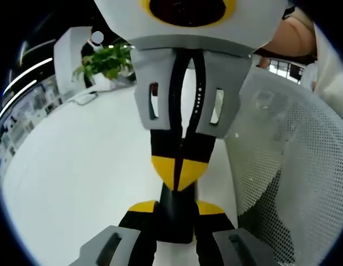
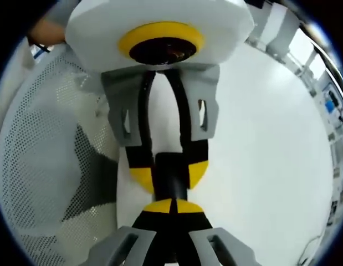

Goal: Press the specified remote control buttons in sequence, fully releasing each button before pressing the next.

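Note:
A black remote control (image 1: 177, 224) is seen end-on, clamped between the yellow-tipped jaws of my left gripper (image 1: 177, 209), which is shut on it. My right gripper (image 1: 180, 173) faces it from above in the left gripper view, jaws shut, with its joined yellow tips touching the remote. In the right gripper view, my right gripper (image 2: 172, 206) has its tips together against the remote (image 2: 171, 176). The left gripper (image 2: 170, 174) grips the remote from both sides. The remote's buttons are hidden behind the jaws.
Below both grippers lies a white table (image 1: 77, 166) (image 2: 260, 138). A white mesh chair (image 1: 287, 166) (image 2: 44, 166) stands close beside it. A green potted plant (image 1: 107, 61) sits at the table's far end. A person's arm (image 1: 293, 33) shows behind the right gripper.

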Available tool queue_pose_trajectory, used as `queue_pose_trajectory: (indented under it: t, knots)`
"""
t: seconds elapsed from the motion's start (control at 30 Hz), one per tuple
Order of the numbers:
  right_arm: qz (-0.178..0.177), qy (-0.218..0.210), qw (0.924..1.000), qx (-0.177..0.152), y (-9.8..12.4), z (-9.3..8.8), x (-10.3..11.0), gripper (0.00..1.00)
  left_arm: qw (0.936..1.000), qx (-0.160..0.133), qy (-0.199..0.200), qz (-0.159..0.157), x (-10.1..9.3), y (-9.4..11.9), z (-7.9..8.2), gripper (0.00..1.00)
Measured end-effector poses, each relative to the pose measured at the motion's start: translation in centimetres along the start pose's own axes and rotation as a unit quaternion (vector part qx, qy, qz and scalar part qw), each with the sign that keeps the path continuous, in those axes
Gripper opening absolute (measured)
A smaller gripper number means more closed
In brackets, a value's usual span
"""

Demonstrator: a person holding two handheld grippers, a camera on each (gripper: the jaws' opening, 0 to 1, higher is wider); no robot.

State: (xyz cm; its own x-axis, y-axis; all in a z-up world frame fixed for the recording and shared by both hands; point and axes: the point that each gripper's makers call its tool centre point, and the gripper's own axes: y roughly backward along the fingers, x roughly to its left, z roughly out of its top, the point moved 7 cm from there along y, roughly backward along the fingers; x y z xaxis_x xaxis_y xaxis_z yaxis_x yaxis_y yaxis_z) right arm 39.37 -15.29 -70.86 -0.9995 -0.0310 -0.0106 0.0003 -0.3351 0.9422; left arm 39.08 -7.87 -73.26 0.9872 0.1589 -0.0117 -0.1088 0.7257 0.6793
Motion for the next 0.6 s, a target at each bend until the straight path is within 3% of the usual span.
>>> queue_pose_trajectory:
  t: [0.4,0.6]
  knots:
    - [-0.002,0.0,0.9998,-0.021,0.7,0.2,0.4,0.0,1.0,0.0,0.001,0.003,0.0,0.0,0.0,0.24]
    - [-0.007,-0.001,0.9997,-0.024,1.9,0.5,0.2,0.06,1.0,0.0,0.001,0.003,-0.1,0.0,0.0,0.24]
